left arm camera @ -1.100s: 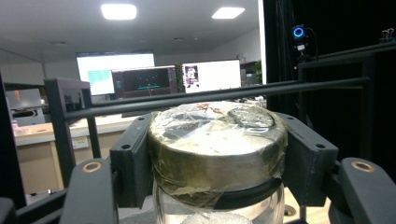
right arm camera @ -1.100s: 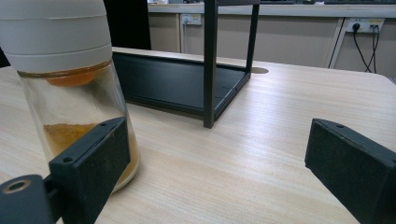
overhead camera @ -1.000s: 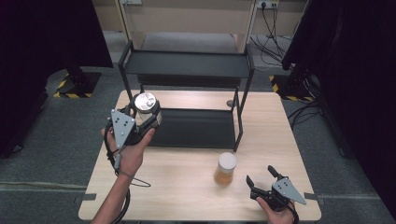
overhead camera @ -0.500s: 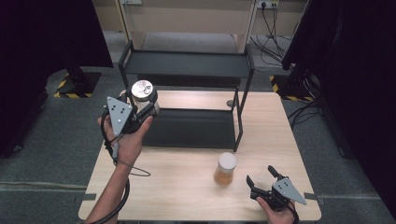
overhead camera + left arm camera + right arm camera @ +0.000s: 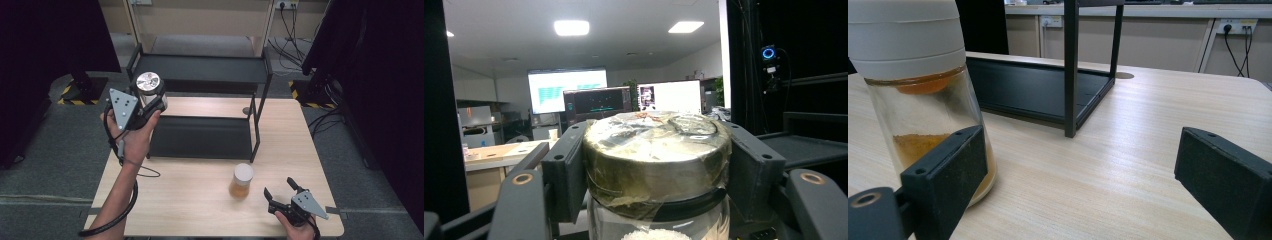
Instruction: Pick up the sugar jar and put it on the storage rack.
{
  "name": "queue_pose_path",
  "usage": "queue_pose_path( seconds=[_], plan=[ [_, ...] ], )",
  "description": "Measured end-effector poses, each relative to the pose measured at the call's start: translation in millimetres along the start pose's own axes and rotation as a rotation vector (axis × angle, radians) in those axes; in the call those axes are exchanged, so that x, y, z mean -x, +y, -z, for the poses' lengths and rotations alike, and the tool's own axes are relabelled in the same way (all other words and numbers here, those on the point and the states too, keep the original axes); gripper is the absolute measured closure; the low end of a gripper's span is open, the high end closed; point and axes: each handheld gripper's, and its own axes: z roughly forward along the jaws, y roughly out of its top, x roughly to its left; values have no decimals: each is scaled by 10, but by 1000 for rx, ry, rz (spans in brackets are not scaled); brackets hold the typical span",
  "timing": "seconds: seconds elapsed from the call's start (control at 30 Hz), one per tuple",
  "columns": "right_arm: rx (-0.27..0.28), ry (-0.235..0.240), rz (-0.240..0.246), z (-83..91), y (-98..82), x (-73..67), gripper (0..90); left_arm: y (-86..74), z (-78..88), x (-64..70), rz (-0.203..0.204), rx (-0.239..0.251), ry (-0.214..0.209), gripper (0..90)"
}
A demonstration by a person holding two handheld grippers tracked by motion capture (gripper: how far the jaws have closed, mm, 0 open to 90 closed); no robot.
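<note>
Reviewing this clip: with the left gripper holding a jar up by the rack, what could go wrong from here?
1. The left gripper clamps the jar at its foil-wrapped lid; the wrap looks loose and wrinkled, so the jar might slip.
2. The jar is close to the rack's upper shelf edge; it could knock the frame going in.
3. The right gripper rests open beside the white-lidded jar; a careless move might tip it.
</note>
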Motion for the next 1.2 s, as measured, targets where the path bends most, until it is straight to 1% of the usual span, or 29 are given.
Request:
queue_pose_path(
  seconds=[0.1,0.13,0.27,0.53,0.8,0.97,1.07,1.13,1.2],
  plan=[
    [-1,-1,2,0,1,-3,70,37,-44,0,3,-3,2,347],
    [-1,-1,3,1,2,-5,70,53,-57,-1,-3,-6,4,347],
    [-1,0,1,0,1,-1,69,103,-120,-3,-2,-1,8,347],
    [-2,0,1,-1,3,-1,70,226,-233,-49,-9,-10,27,347],
    [-3,-1,3,-2,5,-3,70,282,-339,-94,-8,-18,44,347],
    [-2,-2,2,-1,3,-4,70,303,-400,-106,5,-15,49,347],
    [-2,-2,2,-1,3,-5,70,336,-449,-116,-2,-17,50,347],
    [-2,-1,2,-1,3,-3,70,352,-488,-126,3,-15,52,347],
    [-2,-2,3,-1,3,-4,70,375,-530,-142,0,-18,54,347]
  ],
)
